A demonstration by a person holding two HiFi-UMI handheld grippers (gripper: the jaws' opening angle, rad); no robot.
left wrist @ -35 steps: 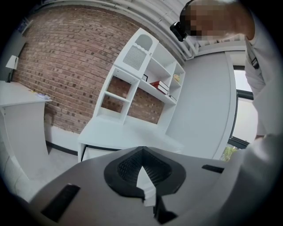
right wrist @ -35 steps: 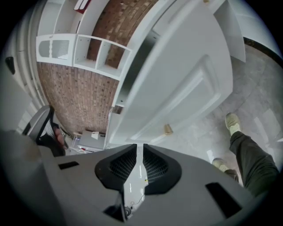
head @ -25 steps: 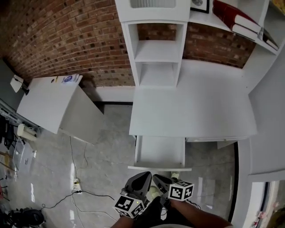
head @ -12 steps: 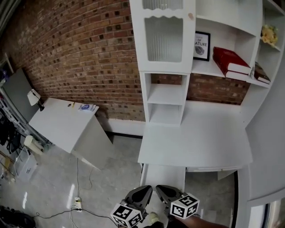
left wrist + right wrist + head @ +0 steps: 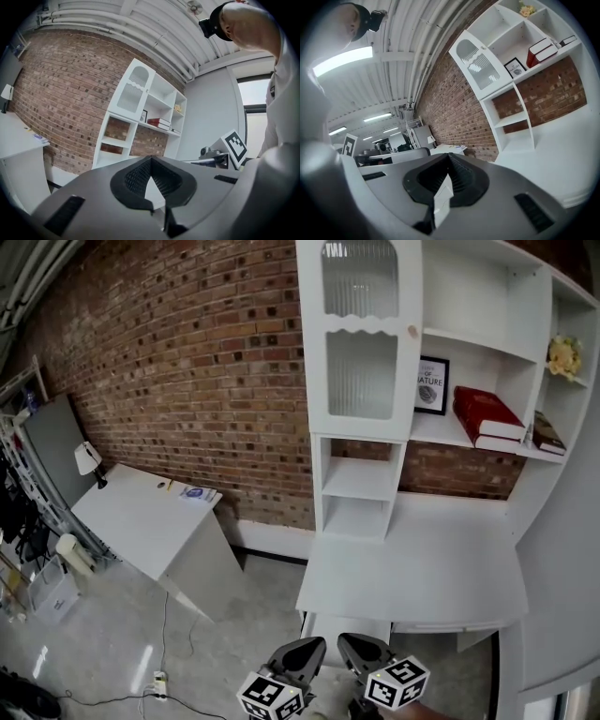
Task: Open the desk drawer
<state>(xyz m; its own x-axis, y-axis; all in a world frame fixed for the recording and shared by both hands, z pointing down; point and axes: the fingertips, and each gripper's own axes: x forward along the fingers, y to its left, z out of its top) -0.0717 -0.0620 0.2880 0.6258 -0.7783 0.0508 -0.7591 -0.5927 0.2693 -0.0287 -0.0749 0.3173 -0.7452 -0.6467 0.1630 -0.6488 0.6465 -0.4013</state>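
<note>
Holding both grippers low at bottom centre of the head view: left gripper (image 5: 302, 652) beside right gripper (image 5: 356, 651), noses tilted up-frame toward the desk (image 5: 422, 568). Reading the jaws from their own views: closed on both, pad against pad at the tip, nothing pinched on either side.

Spotting the drawer (image 5: 345, 624) just above the two noses, lower centre, under the desk's front edge and seemingly poking out a little. Hard to say how far, with the grippers covering its front. No contact with it, by the look of things. Judging the job done or close to it.

For more travel: part one pair of jaws, take the front lip near its middle, then pull straight down-frame. Level, no twisting, to avoid jamming it. Keep the other gripper off to the side.

Noting the pose: both tucked close to the body, marker cubes (image 5: 272, 697) at the very bottom edge. Aimed slightly upward, judging by the shelves (image 5: 361, 484) ahead in both gripper views.
</note>
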